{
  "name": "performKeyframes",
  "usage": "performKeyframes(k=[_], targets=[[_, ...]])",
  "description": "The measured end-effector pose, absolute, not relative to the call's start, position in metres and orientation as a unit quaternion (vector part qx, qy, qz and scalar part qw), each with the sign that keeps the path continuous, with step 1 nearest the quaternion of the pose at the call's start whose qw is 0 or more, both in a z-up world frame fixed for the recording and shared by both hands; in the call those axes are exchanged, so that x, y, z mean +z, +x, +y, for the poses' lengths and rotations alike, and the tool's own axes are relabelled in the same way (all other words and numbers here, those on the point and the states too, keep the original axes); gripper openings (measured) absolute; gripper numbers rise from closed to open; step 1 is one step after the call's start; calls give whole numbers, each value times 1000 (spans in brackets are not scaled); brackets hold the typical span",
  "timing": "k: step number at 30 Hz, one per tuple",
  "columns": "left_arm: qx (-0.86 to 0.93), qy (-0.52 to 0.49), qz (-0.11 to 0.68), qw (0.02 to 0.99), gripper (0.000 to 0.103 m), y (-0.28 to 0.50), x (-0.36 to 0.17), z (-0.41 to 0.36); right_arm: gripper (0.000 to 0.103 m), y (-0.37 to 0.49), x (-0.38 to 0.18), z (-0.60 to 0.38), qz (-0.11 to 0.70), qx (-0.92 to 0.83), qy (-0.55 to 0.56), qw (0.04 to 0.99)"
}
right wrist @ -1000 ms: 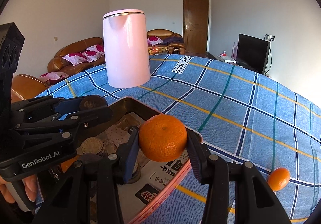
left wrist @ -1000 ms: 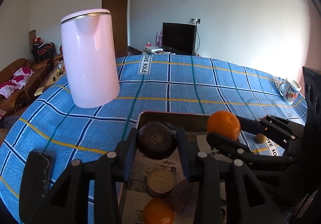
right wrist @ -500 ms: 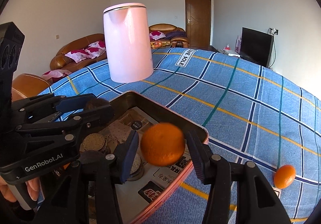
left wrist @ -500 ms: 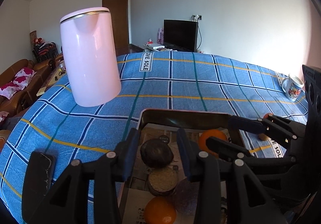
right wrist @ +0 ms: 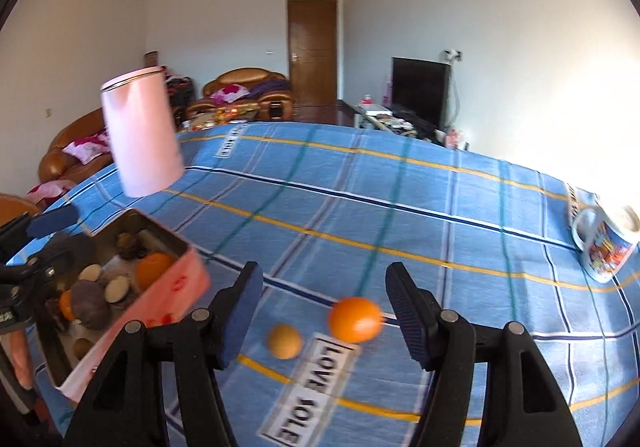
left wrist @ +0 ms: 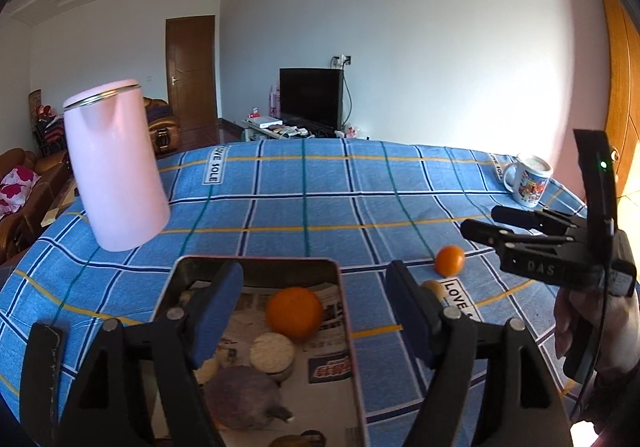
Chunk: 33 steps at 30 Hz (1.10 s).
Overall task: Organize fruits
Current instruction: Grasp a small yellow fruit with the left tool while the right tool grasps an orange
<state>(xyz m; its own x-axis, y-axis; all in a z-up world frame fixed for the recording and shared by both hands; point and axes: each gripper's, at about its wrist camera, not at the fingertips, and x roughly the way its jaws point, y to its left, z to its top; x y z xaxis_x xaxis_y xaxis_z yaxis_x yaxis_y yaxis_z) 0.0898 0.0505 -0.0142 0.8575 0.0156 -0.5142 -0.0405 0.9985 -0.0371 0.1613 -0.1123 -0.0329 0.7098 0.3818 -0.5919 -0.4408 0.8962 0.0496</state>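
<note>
Two sets of tongs, both released, jaws just opened wider with nothing pressed between them. Left tongs, lower centre of the left wrist view, a second ago clenched on a dark round fruit, now spread above the rectangular metal tin lined with newspaper. Right tongs, lower centre of the right wrist view, a second ago gripping a large round orange; that orange now lying in the tin, seen between the left blue pads but untouched by them. Below it in the tin, a pale round disc-like piece and a dull purple-brown fruit.

Right view shifted away from the tin, now at lower left of that frame. Between the right jaws, on the blue checked cloth over the worktop, a small bright orange and, just left of it, a smaller tan round fruit; both apart from the pads. Tall pink kettle standing upper left; printed white mug at far right.
</note>
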Motion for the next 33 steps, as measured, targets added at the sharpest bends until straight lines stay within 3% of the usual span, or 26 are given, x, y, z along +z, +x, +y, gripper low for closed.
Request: performKeyframes(k=[10, 13, 25, 27, 28, 31, 33], targets=[[-25, 11, 303, 953, 77, 117, -33, -12, 65, 205, -77, -116, 407, 242, -21, 881], [-26, 14, 309, 951, 77, 121, -37, -18, 45, 208, -91, -111, 438, 247, -28, 864], [-52, 23, 367, 929, 75, 152, -64, -57, 44, 171, -65, -178, 352, 210, 40, 911], [-45, 31, 377, 925, 70, 161, -67, -62, 45, 169, -63, -182, 344, 209, 46, 914], [-48, 37, 382, 922, 62, 164, -68, -65, 45, 169, -63, -182, 342, 210, 47, 915], [-48, 38, 407, 911, 59, 178, -77, -69, 45, 166, -60, -183, 335, 213, 43, 917], [-48, 20, 434, 899, 50, 189, -86, -66, 45, 165, -59, -180, 328, 214, 39, 919]])
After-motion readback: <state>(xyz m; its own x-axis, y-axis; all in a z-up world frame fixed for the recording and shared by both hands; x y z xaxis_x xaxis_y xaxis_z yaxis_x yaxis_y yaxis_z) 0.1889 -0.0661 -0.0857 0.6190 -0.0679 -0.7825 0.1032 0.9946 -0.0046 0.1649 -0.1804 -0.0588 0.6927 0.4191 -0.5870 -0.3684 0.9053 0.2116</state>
